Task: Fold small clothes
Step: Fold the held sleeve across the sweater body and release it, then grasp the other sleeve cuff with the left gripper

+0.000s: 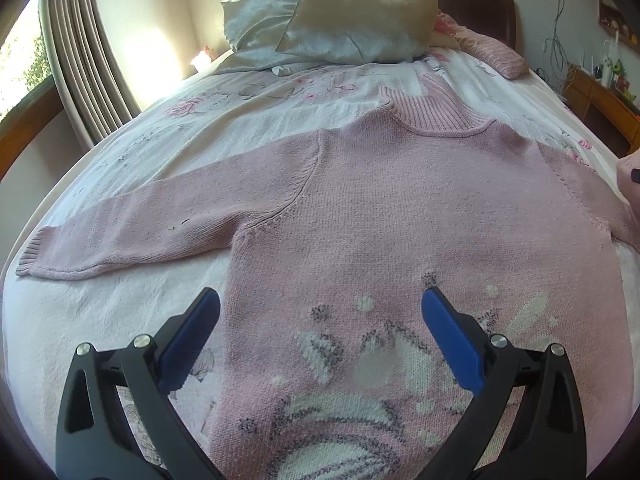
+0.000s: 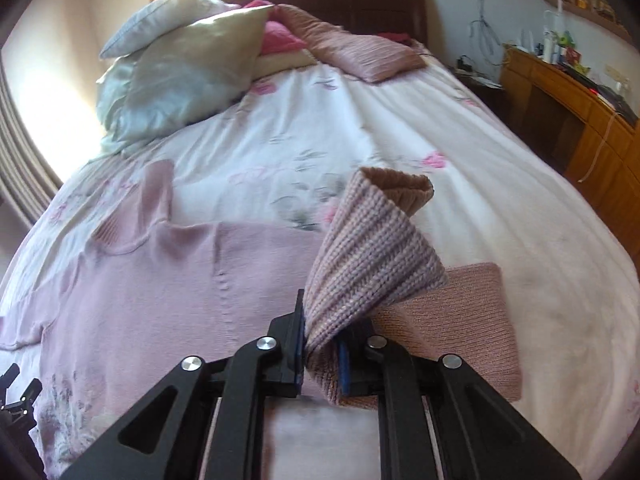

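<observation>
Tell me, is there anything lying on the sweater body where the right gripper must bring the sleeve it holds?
Nothing visible does. The right gripper is shut on the sleeve cuff, and the pink sweater lies flat with a bare front. The open left gripper hovers over the lower hem, not on the chest.

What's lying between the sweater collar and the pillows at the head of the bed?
Only bare floral bedspread. In the left wrist view it runs uninterrupted from the sweater's ribbed collar up to the pillows.
</observation>
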Available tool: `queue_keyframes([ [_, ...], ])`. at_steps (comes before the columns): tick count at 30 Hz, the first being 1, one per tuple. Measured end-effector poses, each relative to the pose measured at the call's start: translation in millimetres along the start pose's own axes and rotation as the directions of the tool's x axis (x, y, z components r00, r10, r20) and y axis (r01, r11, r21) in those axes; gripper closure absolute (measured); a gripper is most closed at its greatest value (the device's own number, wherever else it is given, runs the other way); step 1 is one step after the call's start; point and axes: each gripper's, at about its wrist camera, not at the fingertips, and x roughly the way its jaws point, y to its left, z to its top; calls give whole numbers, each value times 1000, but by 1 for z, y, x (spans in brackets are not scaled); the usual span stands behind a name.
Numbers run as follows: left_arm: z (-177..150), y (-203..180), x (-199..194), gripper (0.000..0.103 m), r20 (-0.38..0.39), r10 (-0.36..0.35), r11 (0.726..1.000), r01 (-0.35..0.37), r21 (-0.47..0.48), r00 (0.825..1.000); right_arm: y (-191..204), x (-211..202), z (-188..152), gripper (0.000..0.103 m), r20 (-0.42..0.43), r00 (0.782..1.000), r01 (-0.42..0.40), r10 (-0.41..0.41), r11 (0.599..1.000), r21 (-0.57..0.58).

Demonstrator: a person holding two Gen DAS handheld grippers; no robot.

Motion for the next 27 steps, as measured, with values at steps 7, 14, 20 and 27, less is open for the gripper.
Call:
queue_keyframes([
  [7, -2, 21, 3, 3, -12, 0, 1000, 0, -21, 1000, 81, 46, -26, 90, -82, 995, -70, 64, 995, -73],
  [14, 7, 9, 5, 3, -27, -67, 997, 66, -27, 997, 94, 39, -61, 64, -115, 979, -176, 169, 983, -52],
  [20, 25, -51, 8, 3, -58, -254, 967, 254, -14, 965, 64, -24, -94, 57, -37, 993, -110, 108, 994, -29],
  [27, 54, -158, 50, 3, -225, -456, 886, 463, -27, 861, -5, -42, -123, 50, -3, 999, -54, 54, 990, 128],
])
